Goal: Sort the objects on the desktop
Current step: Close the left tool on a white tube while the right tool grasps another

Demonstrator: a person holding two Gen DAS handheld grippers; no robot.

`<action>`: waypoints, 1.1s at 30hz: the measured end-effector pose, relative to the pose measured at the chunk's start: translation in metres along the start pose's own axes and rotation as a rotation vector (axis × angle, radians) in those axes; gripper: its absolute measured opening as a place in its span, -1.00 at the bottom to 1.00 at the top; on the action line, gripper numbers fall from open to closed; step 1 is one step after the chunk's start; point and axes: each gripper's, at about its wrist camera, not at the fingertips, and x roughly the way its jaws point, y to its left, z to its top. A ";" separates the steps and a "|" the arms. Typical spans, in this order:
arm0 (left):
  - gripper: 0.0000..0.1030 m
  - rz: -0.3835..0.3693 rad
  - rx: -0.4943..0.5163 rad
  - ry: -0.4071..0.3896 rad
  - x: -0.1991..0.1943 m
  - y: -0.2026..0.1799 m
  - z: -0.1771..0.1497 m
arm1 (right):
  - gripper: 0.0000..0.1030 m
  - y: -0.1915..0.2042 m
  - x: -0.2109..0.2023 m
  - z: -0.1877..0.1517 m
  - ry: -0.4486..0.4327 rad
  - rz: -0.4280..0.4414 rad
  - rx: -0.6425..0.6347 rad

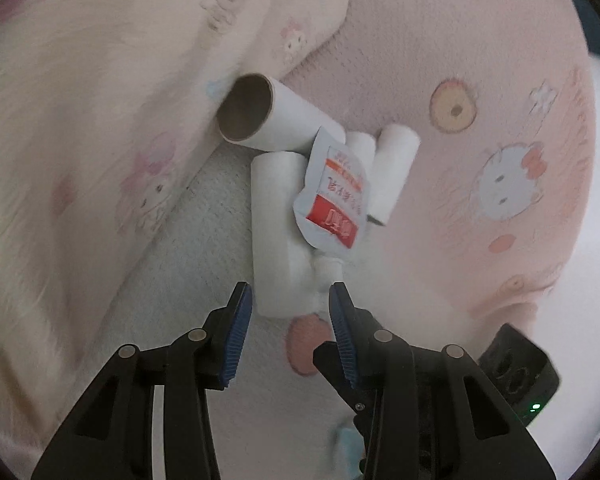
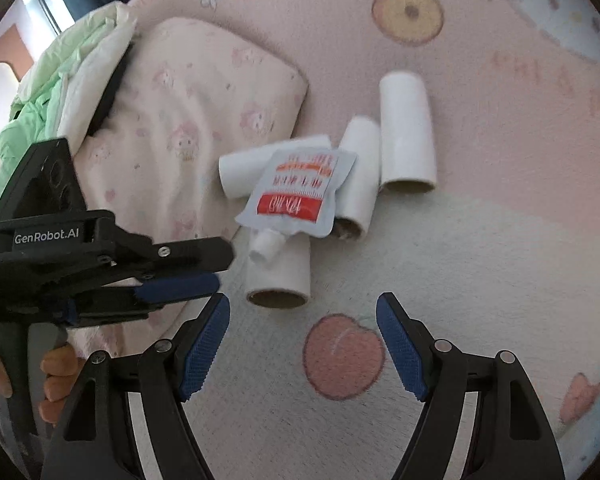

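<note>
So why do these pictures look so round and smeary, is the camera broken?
No: in both views a fisheye lens bends the scene into a circle with dark corners. Left wrist view: the pillow is streaked by motion blur, the pouch fairly sharp. Right wrist view: soft, even light, the pouch's print slightly smeared.

Matt cardboard tubes [image 2: 407,132] — glossy foil pouch [image 2: 300,192]
</note>
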 end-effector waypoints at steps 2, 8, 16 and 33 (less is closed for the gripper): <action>-0.17 0.024 0.018 -0.001 0.007 -0.001 0.004 | 0.44 -0.003 0.009 0.000 0.014 -0.008 0.006; -0.17 0.042 0.054 0.028 0.022 -0.005 0.010 | 0.44 -0.003 0.024 -0.002 0.050 -0.016 -0.001; -0.16 0.044 0.069 0.032 0.025 -0.009 0.011 | 0.43 0.000 0.026 0.003 0.039 0.018 0.002; -0.16 0.004 0.161 0.057 -0.007 -0.002 -0.064 | -0.13 0.046 0.014 -0.045 0.157 0.029 -0.157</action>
